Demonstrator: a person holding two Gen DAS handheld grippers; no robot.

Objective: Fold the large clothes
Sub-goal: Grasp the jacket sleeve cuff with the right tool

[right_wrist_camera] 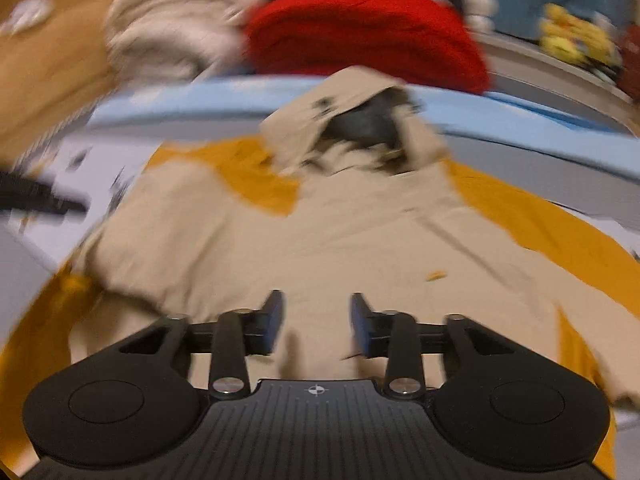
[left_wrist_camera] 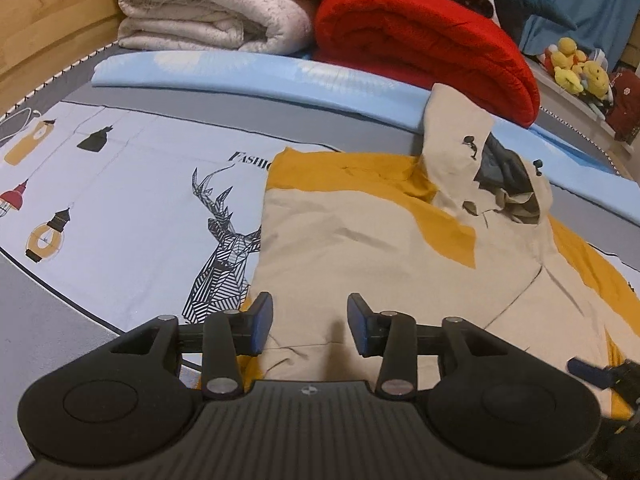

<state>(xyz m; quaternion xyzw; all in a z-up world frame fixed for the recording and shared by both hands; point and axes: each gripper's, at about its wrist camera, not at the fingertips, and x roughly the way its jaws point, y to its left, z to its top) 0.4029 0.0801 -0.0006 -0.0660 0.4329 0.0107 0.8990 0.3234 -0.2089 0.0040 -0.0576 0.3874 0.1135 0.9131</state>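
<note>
Lying spread on the bed, the beige and mustard-yellow hooded jacket (left_wrist_camera: 360, 240) has its hood (left_wrist_camera: 460, 148) pointing toward the far end, where the hood rests against a light blue folded pad (left_wrist_camera: 260, 76). The jacket sits on a pale bedsheet (left_wrist_camera: 132, 184) printed with a geometric deer, lamps and bottles. One beige sleeve is folded across the body of the jacket, and mustard panels show at the shoulders and along the right side.

The left gripper (left_wrist_camera: 308, 326) hangs over the near left part of the jacket, its jaws partly apart with nothing clamped between the blue pads; beige cloth lies below them, and whether the tips touch it cannot be told. At the right edge of the left wrist view a dark and blue piece of the other tool pokes in over the fabric.

The right gripper (right_wrist_camera: 318, 326) hovers above the middle of the jacket (right_wrist_camera: 320, 240), jaws likewise partly apart and empty. Its view is heavily blurred, though the hood (right_wrist_camera: 340, 120) is still recognisable.

Beyond the blue pad stand a stack of cream blankets (left_wrist_camera: 208, 4) and, just beside it on the right, a rolled red quilt (left_wrist_camera: 432, 44). Farther right, yellow plush toys (left_wrist_camera: 576, 66) sit on a ledge. A wooden headboard (left_wrist_camera: 44, 20) runs along the left.
</note>
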